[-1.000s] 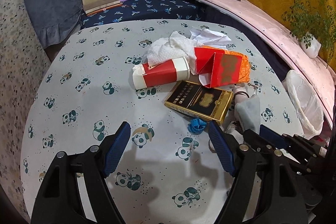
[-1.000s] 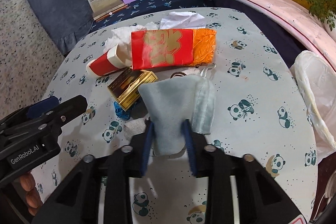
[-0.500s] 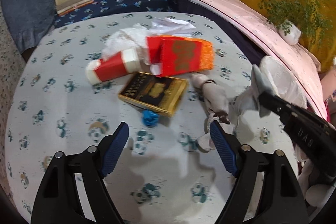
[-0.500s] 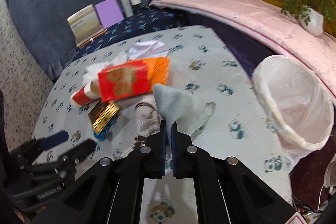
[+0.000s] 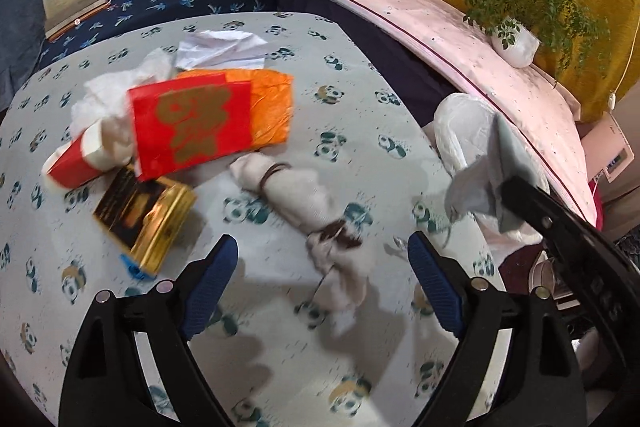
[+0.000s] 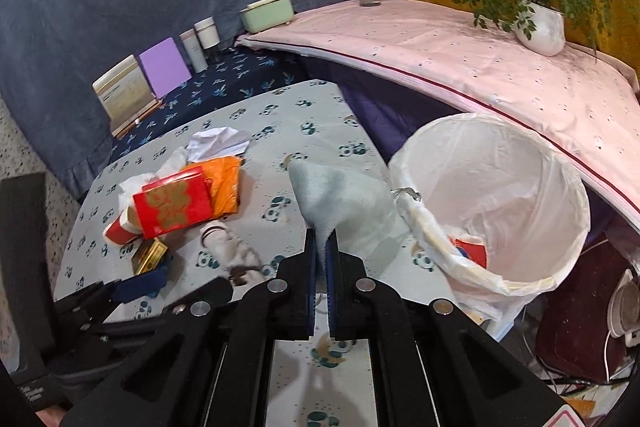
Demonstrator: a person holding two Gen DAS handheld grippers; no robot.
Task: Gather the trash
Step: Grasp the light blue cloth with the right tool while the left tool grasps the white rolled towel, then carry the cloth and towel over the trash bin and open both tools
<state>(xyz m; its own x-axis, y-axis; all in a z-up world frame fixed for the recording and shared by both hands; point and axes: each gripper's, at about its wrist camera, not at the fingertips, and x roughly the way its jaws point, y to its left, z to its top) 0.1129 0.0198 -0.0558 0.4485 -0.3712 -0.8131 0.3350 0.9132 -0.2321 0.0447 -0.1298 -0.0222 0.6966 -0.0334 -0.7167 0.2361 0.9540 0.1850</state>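
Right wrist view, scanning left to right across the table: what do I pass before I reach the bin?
red paper cup → red envelope → pale blue cloth pinched in the right gripper → lined trash bin.

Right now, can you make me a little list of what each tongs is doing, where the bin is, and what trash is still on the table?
right tongs: shut on the pale blue cloth, held up beside the bin
left tongs: open, holding nothing, above the table
bin: white liner, at the table's right edge, something red inside
trash on table: red envelope, orange bag, paper cup, gold box, tissues, tied rag
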